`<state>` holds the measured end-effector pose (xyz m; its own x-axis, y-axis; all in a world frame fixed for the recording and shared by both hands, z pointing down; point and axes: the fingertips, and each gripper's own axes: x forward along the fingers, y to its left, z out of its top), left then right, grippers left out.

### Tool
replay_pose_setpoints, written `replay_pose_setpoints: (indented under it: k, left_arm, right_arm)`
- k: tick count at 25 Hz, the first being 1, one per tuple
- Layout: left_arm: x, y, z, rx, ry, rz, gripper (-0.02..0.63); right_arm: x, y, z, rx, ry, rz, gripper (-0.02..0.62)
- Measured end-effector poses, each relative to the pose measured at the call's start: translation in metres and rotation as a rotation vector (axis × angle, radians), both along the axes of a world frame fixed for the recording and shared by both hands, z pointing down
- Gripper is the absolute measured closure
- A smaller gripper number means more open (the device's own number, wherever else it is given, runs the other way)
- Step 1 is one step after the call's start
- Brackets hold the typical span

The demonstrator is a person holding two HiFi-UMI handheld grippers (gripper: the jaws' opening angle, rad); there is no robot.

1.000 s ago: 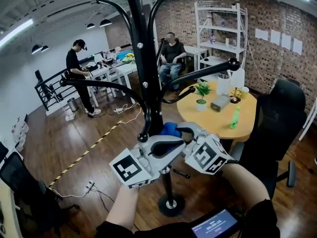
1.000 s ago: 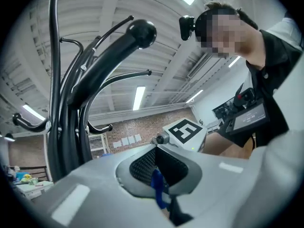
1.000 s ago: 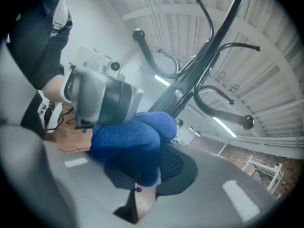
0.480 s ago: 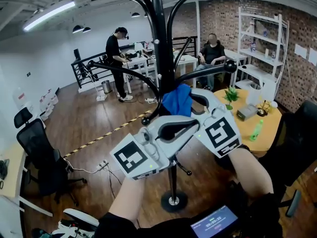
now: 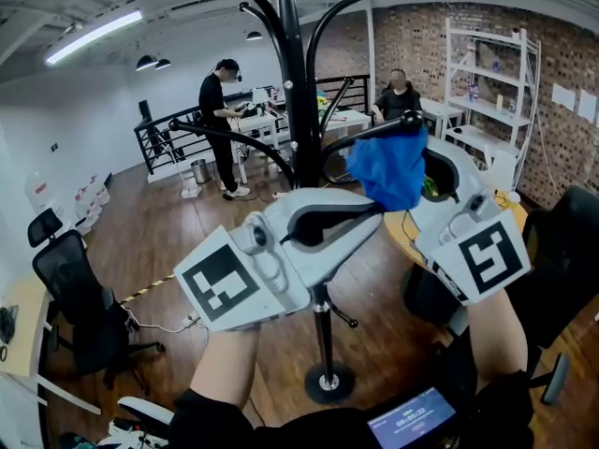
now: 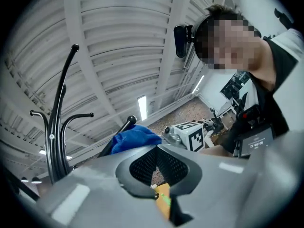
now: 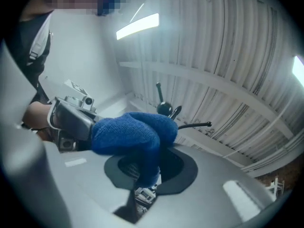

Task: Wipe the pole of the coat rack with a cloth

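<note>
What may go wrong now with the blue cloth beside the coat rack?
Most of the cloth bulges outside the right hand-held gripper, so it may slip out. It hangs close to a hook arm with a ball tip and may snag. The left hand-held gripper holds nothing, so the pole may sway.

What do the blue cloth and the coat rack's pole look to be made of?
Cloth: soft knitted or terry-like fabric, matte blue. A looped weave shows, and it drapes in folds.
Pole: probably painted metal, glossy black. It is thin and rigid, with light streaks along it.
</note>
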<state>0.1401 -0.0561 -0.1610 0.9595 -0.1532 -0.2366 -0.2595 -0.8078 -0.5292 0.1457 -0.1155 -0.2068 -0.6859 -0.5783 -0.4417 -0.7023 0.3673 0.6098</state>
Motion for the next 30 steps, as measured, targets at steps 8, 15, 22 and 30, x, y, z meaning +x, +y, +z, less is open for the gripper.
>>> replay_pose_setpoints:
  k: [8,15,22,30]
  left_arm:
    - [0.005,0.002,-0.001,-0.024,-0.043,0.017,0.601]
    - [-0.002,-0.005,0.029,-0.054,-0.08,-0.041,0.601]
    - [-0.025,-0.036,0.06,-0.083,-0.032,-0.139,0.603]
    - [-0.032,-0.05,0.118,-0.158,-0.085,-0.118,0.603]
  right_arm:
    - [0.014,0.016,-0.01,0.037,-0.029,0.008,0.545]
    - [-0.026,-0.038,0.036,-0.095,0.107,0.054,0.545]
    - [-0.076,-0.089,0.108,-0.26,0.189,0.011,0.545]
    - [-0.066,-0.108,0.191,-0.454,0.186,-0.013,0.545]
